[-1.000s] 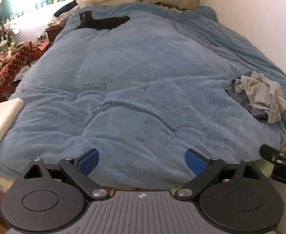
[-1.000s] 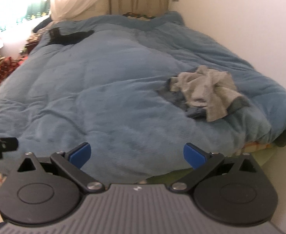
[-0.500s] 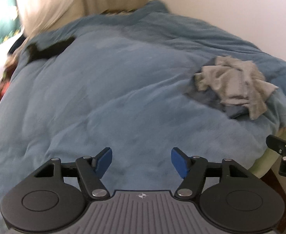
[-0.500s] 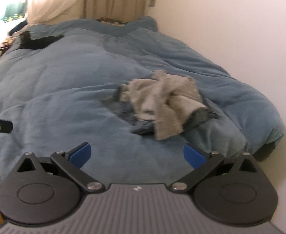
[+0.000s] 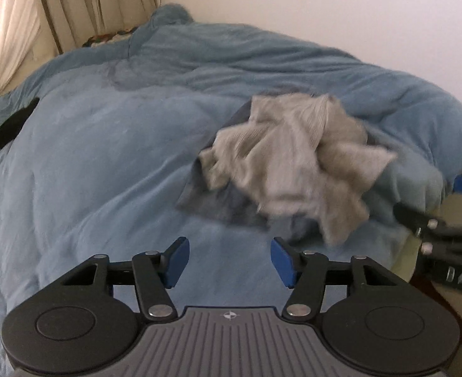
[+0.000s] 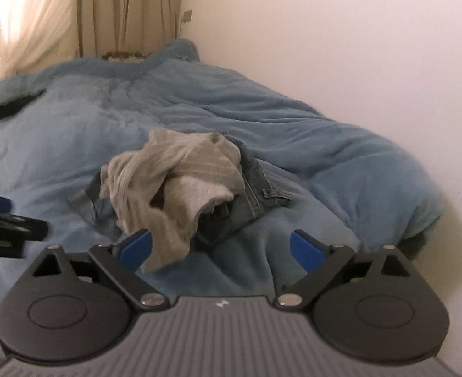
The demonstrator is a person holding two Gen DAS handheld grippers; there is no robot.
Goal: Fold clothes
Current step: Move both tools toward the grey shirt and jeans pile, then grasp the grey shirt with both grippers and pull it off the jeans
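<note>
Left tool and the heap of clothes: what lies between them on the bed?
Only bare blue duvet. In the left wrist view nothing sits between the open left tool and the heap of clothes.

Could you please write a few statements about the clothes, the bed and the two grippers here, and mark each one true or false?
1. The grey garment lies crumpled on top of denim jeans. True.
2. The clothes rest on a red blanket. False: the blue duvet is under them.
3. The right gripper holds the grey garment. False: it is open and grips nothing.
4. The left gripper has nothing between its pads. True.
5. The grey garment is neatly folded. False: it is bunched up.
</note>
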